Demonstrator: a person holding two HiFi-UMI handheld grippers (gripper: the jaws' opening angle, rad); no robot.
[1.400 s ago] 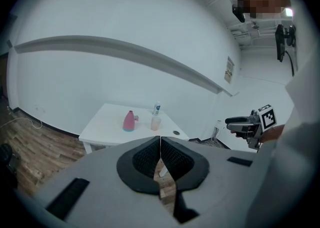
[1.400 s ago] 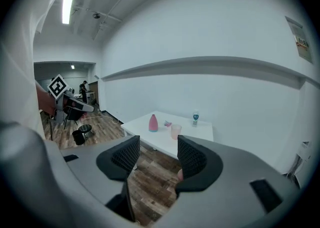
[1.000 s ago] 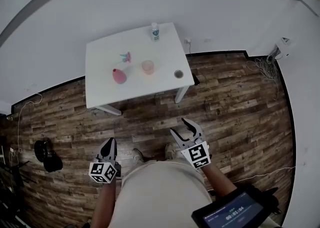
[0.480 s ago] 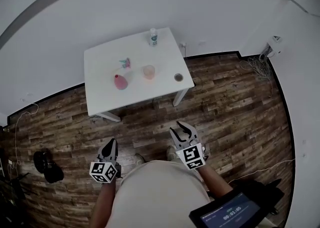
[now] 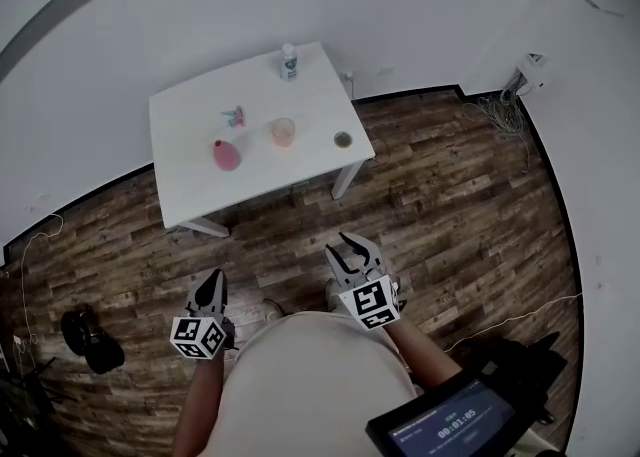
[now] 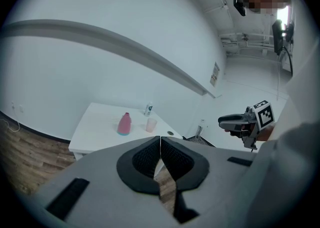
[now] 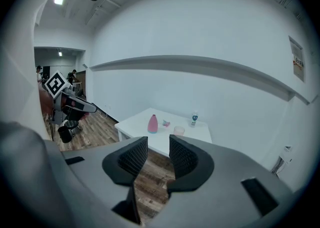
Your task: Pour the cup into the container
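Wood-plank floor (image 5: 450,205) surrounds a white rectangular table (image 5: 190,185) holding a translucent cup (image 5: 283,131).

One white counter (image 5: 190,160) stands at twelve o'clock from the person. I count five things on it:

- Two bottles, a pink bottle (image 5: 227,153) toward its nine o'clock and a small white bottle (image 5: 289,62) at twelve.
- One pale cup (image 5: 283,131) near the middle.
- One small pink-and-teal item (image 5: 234,117) at ten.
- One small dark round item (image 5: 343,139) at three.

There are two grippers, the left gripper (image 5: 211,280) and the right gripper (image 5: 338,245), with one marker cube each. The right one's jaws have just been closing, with nothing between them. One lit screen (image 5: 450,425) sits at five o'clock, and one black bundle (image 5: 90,335) lies on the floor at eight.
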